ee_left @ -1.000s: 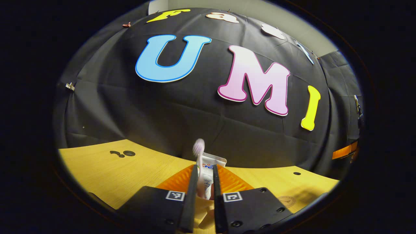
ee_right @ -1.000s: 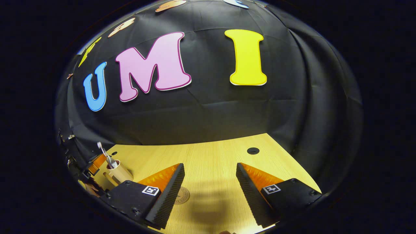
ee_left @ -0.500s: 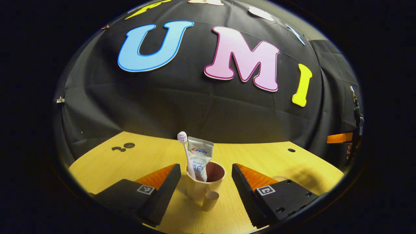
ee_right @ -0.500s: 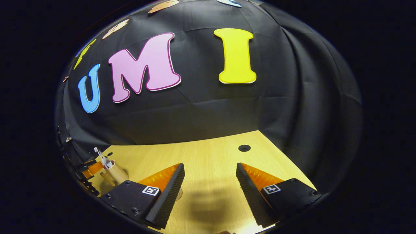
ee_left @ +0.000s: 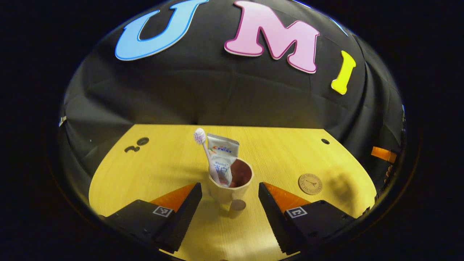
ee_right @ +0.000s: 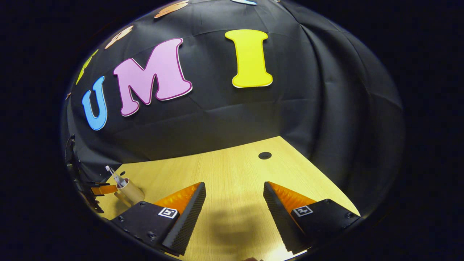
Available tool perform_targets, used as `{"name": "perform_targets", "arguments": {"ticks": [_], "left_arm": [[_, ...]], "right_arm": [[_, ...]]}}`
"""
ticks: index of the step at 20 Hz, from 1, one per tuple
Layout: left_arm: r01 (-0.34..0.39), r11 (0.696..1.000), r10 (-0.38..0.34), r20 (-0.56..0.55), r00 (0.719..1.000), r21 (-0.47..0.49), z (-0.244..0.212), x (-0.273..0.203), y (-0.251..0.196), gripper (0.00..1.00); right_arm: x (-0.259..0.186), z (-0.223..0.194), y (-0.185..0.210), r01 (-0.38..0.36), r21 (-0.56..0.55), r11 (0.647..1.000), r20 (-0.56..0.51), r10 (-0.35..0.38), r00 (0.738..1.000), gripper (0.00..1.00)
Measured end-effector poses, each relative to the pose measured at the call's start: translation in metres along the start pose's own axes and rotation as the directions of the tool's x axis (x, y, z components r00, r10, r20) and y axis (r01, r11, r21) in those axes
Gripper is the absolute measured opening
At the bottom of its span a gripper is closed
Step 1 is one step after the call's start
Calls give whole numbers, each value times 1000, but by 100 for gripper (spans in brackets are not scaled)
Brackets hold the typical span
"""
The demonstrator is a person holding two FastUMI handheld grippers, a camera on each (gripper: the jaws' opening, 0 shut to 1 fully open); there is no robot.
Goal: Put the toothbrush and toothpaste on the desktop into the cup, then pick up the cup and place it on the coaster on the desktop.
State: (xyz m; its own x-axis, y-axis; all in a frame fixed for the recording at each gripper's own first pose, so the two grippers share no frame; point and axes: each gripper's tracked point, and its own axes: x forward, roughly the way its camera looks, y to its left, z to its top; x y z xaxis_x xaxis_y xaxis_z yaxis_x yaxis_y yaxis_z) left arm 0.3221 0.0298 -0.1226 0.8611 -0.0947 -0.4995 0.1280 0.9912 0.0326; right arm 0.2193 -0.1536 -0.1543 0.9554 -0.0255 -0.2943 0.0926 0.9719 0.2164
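Pale wood-grain desktop (ee_left: 163, 170) runs from the near edge back to the black cloth wall (ee_left: 224, 94) of the booth. Nearest in the left gripper view, the left gripper (ee_left: 230, 195) stands wide, its fingers (ee_left: 188, 203) apart on either side of the cup (ee_left: 228, 186) and not touching it. The cup sits upright on the bare desktop, its handle turned toward the camera, with the toothbrush (ee_left: 204, 152) standing in it, head up, and the toothpaste (ee_left: 223, 159) tube leaning beside the brush inside the same cup. A little farther off and to the right lies the round coaster (ee_left: 310, 183), flat on the wood, well apart from the cup. In the right gripper view, the right gripper (ee_right: 234, 206) is likewise spread wide over bare wood, gripping nothing; far off at its left stands the cup (ee_right: 128, 192), and beyond it a dark hole (ee_right: 265, 155) in the desktop near the cloth.
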Motion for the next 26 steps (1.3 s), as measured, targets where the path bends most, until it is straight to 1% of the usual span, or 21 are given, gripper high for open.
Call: {"name": "perform_targets", "arguments": {"ticks": [3,5,8,10,12,15,17,18,21,23,24,25,26], "left_arm": [[-44,999,41,-123,992,-26,-14,11,9,98],[-43,999,36,-192,981,-31,-23,16,6,98],[-30,1000,27,-286,958,-7,-37,23,1,98],[-33,999,38,-333,942,22,-41,28,1,98],[-46,998,60,-363,930,49,-41,34,6,98],[-42,998,59,-411,910,51,-40,39,4,97],[-35,998,55,-446,893,52,-41,46,2,94],[-30,998,53,-464,884,57,-41,48,0,90],[-14,996,54,-496,867,84,-43,52,-1,85],[-13,994,68,-519,852,110,-44,52,5,78],[-8,993,68,-529,846,114,-45,52,5,71],[-7,994,66,-540,839,110,-47,53,6,70],[-8,995,63,-550,833,101,-50,52,5,66]], "right_arm": [[-11,-18,7,-10,31,999,-38,11,999,98],[-17,-28,10,-8,58,998,-52,11,999,98],[-25,-45,10,-4,103,995,-87,13,996,98],[-33,-53,7,3,119,993,-110,11,994,98],[-32,-69,-5,24,125,992,-130,-7,991,98],[-37,-77,-13,50,155,987,-146,-27,989,98],[-41,-83,-18,62,165,984,-161,-35,986,98],[-45,-85,-22,68,167,984,-162,-41,986,98],[-48,-84,-26,82,175,981,-159,-54,986,98],[-51,-84,-28,89,172,981,-156,-62,986,98],[-52,-87,-29,95,169,981,-158,-68,985,98],[-54,-89,-31,105,164,981,-161,-78,984,98],[-55,-91,-32,111,160,981,-165,-85,983,98]]}}
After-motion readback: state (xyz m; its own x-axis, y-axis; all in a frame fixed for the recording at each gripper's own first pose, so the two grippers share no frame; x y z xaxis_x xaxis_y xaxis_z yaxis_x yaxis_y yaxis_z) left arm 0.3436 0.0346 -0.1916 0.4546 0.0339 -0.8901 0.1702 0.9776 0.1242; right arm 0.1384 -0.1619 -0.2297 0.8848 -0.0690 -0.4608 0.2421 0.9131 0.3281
